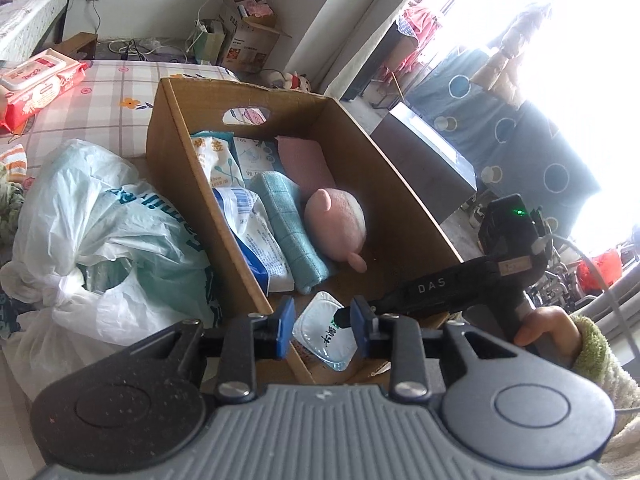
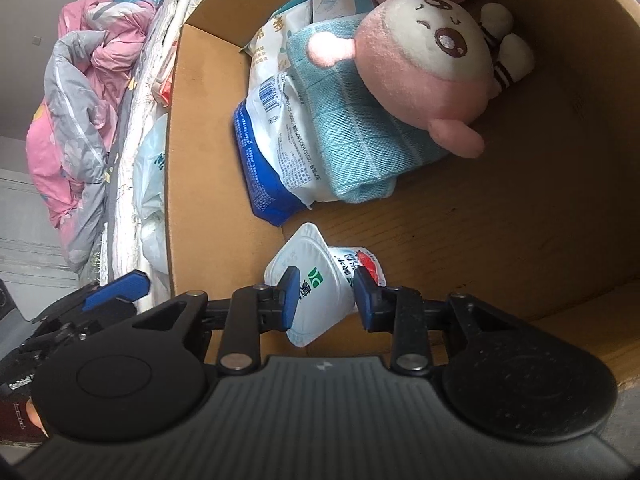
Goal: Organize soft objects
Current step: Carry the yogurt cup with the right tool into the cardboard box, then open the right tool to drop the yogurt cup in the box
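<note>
A cardboard box [image 1: 400, 184] stands on the bed and holds a pink plush toy [image 1: 336, 224], a folded teal towel [image 1: 288, 224], a white-and-blue pack [image 1: 256, 236] and a pink cloth [image 1: 300, 160]. My right gripper [image 2: 325, 298] is shut on a white yogurt cup [image 2: 316, 280] low inside the box's near end; the plush [image 2: 424, 64] and towel [image 2: 352, 140] lie beyond it. My left gripper [image 1: 322, 326] is open just above the same cup [image 1: 320, 336], with the right gripper's finger reaching in from the right.
A tied white plastic bag [image 1: 104, 240] lies left of the box on the checked sheet [image 1: 104, 108]. A red wipes pack [image 1: 36, 80] sits at far left. A pink and grey quilt [image 2: 76, 100] is heaped beyond the box.
</note>
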`<action>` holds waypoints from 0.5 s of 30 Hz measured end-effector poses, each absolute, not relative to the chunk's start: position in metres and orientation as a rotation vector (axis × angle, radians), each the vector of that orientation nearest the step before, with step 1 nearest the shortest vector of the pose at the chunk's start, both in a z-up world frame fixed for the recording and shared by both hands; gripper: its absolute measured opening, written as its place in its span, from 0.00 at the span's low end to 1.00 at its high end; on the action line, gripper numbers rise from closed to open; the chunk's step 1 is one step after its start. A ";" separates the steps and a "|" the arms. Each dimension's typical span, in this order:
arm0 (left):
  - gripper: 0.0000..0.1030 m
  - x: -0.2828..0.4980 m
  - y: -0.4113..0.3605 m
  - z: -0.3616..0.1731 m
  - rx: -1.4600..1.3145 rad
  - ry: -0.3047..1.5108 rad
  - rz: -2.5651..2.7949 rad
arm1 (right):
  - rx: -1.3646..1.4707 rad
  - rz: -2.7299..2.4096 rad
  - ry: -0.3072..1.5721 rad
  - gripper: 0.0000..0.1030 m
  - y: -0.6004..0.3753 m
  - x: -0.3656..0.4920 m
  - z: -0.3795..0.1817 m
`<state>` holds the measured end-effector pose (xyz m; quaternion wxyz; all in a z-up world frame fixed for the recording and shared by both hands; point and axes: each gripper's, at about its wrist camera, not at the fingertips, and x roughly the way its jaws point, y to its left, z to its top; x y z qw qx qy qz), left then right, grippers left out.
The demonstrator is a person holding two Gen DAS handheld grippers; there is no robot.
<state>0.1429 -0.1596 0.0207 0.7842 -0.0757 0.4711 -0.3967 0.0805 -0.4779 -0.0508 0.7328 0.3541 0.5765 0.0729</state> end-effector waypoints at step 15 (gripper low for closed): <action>0.34 0.140 -0.090 0.013 -0.282 0.985 -0.739 | 0.837 0.280 1.360 0.32 -0.475 0.111 -0.078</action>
